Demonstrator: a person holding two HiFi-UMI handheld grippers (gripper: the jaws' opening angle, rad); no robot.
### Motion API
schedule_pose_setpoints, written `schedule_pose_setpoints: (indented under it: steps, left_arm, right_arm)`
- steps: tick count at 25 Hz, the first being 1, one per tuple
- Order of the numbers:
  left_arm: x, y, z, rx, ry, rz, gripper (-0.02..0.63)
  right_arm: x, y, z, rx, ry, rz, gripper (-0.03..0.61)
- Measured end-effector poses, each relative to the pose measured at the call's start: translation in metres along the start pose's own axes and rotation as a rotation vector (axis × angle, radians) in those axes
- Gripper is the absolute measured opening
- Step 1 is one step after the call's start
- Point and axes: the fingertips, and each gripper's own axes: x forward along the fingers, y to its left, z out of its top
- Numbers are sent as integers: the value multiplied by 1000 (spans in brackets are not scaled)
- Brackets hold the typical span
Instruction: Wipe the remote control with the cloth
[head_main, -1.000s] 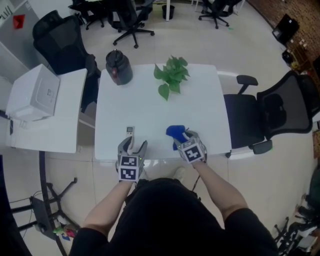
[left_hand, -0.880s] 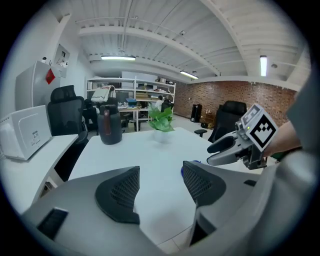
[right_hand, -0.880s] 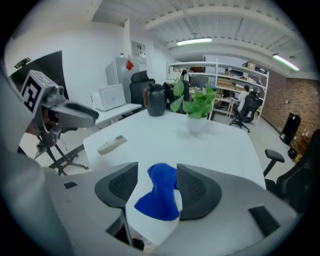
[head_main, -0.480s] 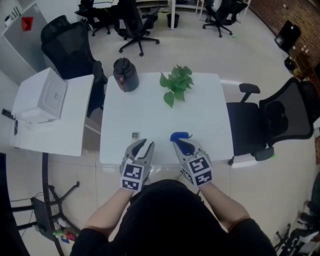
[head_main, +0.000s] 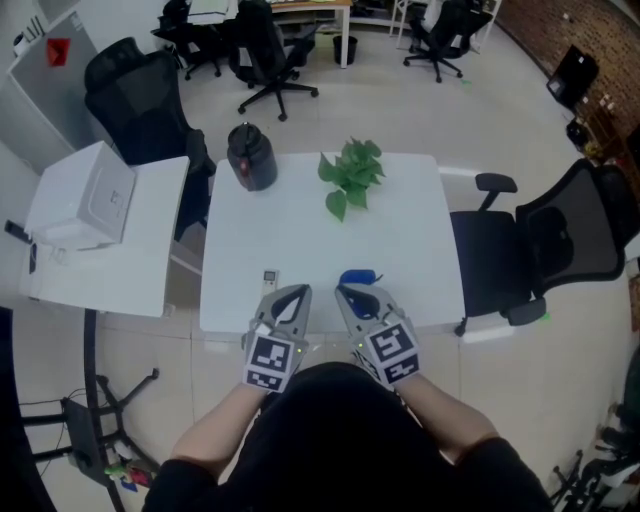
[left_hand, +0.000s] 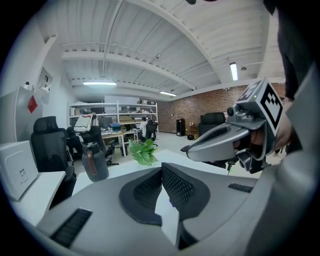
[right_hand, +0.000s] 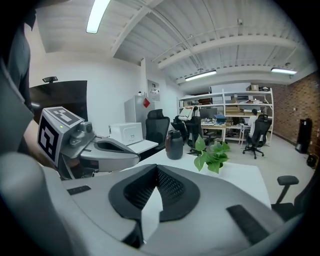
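Note:
The small white remote control (head_main: 270, 277) lies near the front edge of the white table (head_main: 400, 240). The blue cloth (head_main: 358, 277) sits crumpled to its right. My left gripper (head_main: 297, 293) is lifted over the table's front edge, just right of the remote, its jaws shut on nothing. My right gripper (head_main: 342, 294) hovers beside it, in front of the cloth, also shut and empty. In the left gripper view the pads (left_hand: 175, 186) meet with only table behind them. The right gripper view shows closed pads (right_hand: 167, 186) too.
A green plant (head_main: 350, 175) and a dark jug (head_main: 250, 157) stand at the table's far side. A white box (head_main: 85, 200) sits on a side table at the left. A black office chair (head_main: 540, 240) stands close at the right, and more chairs behind.
Both grippers went from open to shut and drew back from the remote and the cloth toward the person. Remote and cloth stay on the table.

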Motion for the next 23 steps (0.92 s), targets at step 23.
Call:
schedule_pose_setpoints:
  steps: [23]
  left_arm:
    - [-13,-13,-46,-111,136,-1,0]
  right_arm:
    - [17,34,-30,32,96,88,9]
